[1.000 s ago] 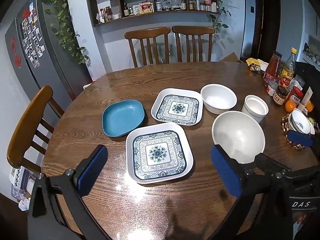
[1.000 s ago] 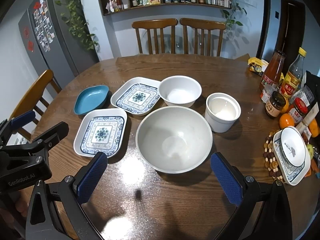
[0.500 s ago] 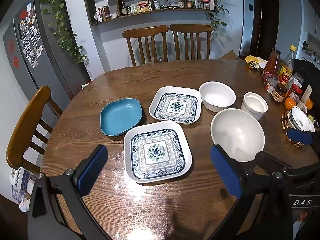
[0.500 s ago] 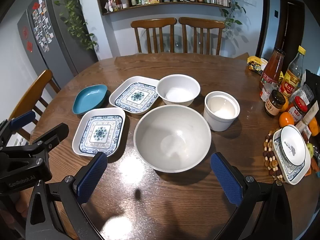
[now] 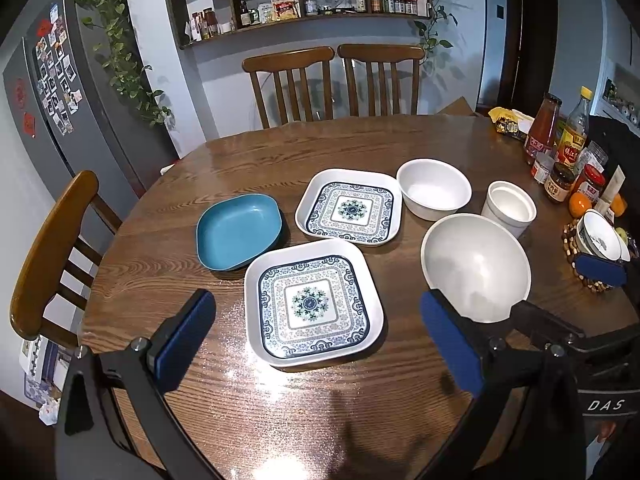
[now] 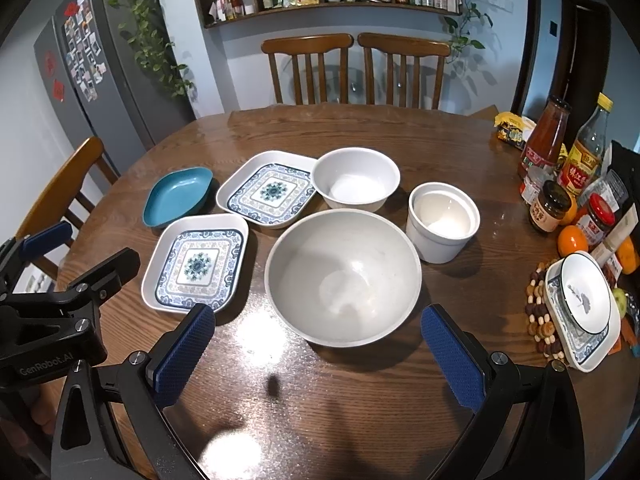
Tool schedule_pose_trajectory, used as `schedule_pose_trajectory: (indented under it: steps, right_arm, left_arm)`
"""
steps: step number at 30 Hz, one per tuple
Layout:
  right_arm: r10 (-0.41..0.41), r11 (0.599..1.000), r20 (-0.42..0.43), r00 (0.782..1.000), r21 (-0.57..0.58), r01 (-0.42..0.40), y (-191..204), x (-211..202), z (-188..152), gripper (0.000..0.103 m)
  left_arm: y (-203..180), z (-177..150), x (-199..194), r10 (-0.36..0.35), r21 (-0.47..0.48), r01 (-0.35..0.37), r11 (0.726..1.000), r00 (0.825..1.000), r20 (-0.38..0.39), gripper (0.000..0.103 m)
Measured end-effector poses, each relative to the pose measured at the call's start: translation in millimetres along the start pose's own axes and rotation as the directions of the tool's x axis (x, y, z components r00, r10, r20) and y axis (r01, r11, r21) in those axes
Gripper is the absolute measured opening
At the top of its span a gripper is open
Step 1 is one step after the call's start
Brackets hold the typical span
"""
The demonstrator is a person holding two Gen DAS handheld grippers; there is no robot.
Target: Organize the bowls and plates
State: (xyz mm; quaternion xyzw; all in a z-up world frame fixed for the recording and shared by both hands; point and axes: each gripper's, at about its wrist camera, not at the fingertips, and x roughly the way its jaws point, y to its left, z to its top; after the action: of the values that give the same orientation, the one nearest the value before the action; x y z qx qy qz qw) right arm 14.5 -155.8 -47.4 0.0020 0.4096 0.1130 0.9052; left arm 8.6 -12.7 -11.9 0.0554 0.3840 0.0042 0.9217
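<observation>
On the round wooden table lie two square patterned plates, a near one (image 5: 312,302) (image 6: 196,266) and a far one (image 5: 350,212) (image 6: 268,192), a blue dish (image 5: 238,230) (image 6: 178,196), a big white bowl (image 5: 476,266) (image 6: 342,276), a smaller white bowl (image 5: 434,188) (image 6: 356,180) and a white ribbed cup (image 5: 508,208) (image 6: 442,220). My left gripper (image 5: 320,344) is open and empty, above the table just short of the near plate. My right gripper (image 6: 316,352) is open and empty, just short of the big bowl.
Bottles, jars and oranges (image 6: 560,184) crowd the table's right edge. A small bowl on a patterned plate (image 6: 582,312) rests on a beaded mat there. Wooden chairs stand at the far side (image 6: 356,68) and at the left (image 5: 44,248).
Both views have shifted slightly; the dishes sit a little lower and nearer in frame. Nothing on the table has moved and both grippers stay open.
</observation>
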Motion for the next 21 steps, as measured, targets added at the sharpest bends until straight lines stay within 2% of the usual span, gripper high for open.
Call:
schedule_pose_trajectory:
  steps: [14,21]
  right_arm:
    - [0.003,1.000,-0.011,1.000,-0.010,-0.003,1.6,6.0,0.7,0.103]
    - [0.020,0.999,-0.025,0.999,-0.035,-0.020,14.5,6.5,-0.2,0.103]
  left_arm:
    - [4.5,-1.1,6.5,-0.014,-0.018,0.014,1.000,1.000,-0.019,0.102]
    - [23.4,-8.4,16.5,-0.092,-0.097,0.086,0.992,0.994,-0.064,0.102]
